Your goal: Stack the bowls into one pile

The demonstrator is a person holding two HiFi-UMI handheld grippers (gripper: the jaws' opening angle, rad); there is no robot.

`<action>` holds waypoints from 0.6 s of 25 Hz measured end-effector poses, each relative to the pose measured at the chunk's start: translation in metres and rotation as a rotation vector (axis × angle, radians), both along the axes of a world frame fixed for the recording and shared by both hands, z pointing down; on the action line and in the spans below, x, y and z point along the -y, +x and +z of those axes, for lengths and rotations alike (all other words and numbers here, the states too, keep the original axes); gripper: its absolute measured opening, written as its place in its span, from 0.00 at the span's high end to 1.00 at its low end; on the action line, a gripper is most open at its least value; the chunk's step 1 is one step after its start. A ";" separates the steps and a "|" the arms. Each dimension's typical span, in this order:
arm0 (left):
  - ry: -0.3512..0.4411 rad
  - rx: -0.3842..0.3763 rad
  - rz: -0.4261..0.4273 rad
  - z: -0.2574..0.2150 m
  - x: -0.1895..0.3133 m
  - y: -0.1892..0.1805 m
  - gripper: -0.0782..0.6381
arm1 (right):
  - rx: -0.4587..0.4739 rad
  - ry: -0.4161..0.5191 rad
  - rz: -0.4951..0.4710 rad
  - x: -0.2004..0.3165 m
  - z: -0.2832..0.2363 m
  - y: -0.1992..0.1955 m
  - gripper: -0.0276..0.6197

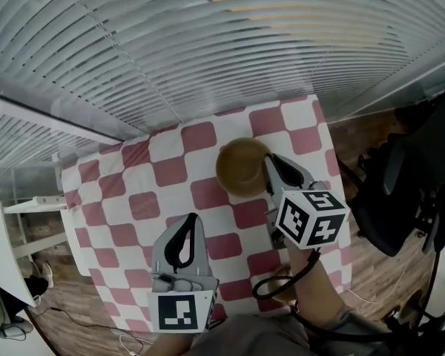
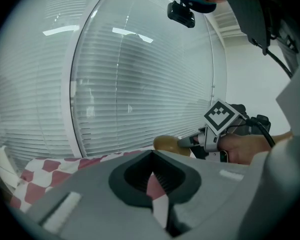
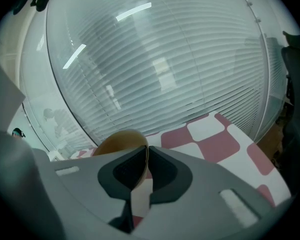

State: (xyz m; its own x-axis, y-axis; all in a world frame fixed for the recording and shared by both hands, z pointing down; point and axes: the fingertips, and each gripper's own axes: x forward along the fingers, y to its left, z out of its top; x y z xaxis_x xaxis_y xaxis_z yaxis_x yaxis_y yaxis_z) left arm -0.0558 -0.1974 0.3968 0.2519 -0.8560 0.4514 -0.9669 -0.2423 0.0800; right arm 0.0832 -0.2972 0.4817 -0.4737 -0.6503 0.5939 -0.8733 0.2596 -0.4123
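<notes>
Bowl: we see a single brown bowl on the far right part of the checked tablecloth, close to the window blinds. No second bowl shows in any view.

Right gripper: the right gripper is at the bowl's near-right rim. In its own view the jaws are clamped on the thin wall of the bowl, one pad inside and one outside.

Left gripper: the left gripper hangs over the near middle of the cloth, well apart from the bowl. Its jaws are together with nothing between them.

Step in hand: we judge this to be the pick-up of the bowl. We cannot tell whether its base is still on the cloth.

Risk, swing: a pinch on one side of the rim leaves the rest of the bowl hanging, so it could pivot in the pads when carried.

Risk, slip: the wall looks smooth and thin, so a quick move could let it slide out and drop.

Risk, edge: the bowl sits near the table's far right corner, so a fumble here could send it off the table.
</notes>
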 end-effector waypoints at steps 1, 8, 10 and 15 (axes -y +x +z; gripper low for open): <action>0.010 -0.001 -0.004 -0.004 -0.003 -0.001 0.89 | 0.007 0.008 -0.003 -0.002 -0.007 -0.002 0.89; 0.100 -0.010 -0.006 -0.038 -0.030 -0.008 0.89 | 0.034 0.073 -0.023 -0.027 -0.052 -0.015 0.89; 0.132 -0.024 -0.002 -0.050 -0.039 -0.009 0.89 | 0.034 0.091 -0.024 -0.038 -0.065 -0.018 0.89; 0.196 -0.047 0.018 -0.080 -0.070 -0.011 0.89 | 0.027 0.144 -0.026 -0.070 -0.102 -0.023 0.89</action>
